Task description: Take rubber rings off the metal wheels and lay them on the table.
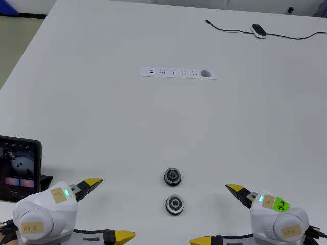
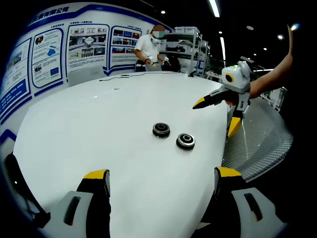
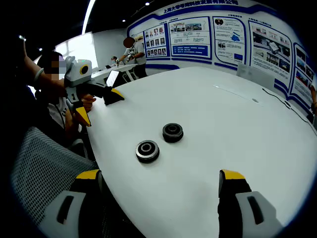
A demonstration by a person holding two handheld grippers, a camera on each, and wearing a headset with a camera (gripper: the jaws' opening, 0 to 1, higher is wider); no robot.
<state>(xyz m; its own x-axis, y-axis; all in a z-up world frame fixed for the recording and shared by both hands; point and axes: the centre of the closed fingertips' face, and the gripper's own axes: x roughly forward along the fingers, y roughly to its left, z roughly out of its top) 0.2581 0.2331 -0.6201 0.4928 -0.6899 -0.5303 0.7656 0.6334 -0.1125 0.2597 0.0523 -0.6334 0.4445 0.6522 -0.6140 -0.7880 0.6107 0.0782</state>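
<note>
Lying on worktop [image 1: 102, 112]: two wheels, flat, close together but not touching, near the front edge.
Far wheel [image 1: 172, 176]: dark outside, shiny in the middle; in left gripper view [image 2: 161, 130] left of the other one, in right gripper view [image 3: 172, 132] right of it.
Near wheel [image 1: 174, 204]: just in front of the far wheel, closer to the edge [image 2: 185, 141] [image 3: 147, 151].
Rings [image 3: 137, 151]: dark outer band on each wheel, still on.
Left claw [image 1: 110, 208]: wide open, holding nothing, over the front edge, left of the wheels and well apart from them [image 2: 162, 173] [image 3: 99, 105].
Right claw [image 1: 215, 214]: wide open too, nothing between the jaws, right of the wheels, well apart [image 3: 160, 174] [image 2: 215, 116].
Strip [image 1: 178, 73]: white, flat, farther back on the worktop.
Screen [image 1: 19, 166]: dark, lit, at the left edge near the left claw.
</note>
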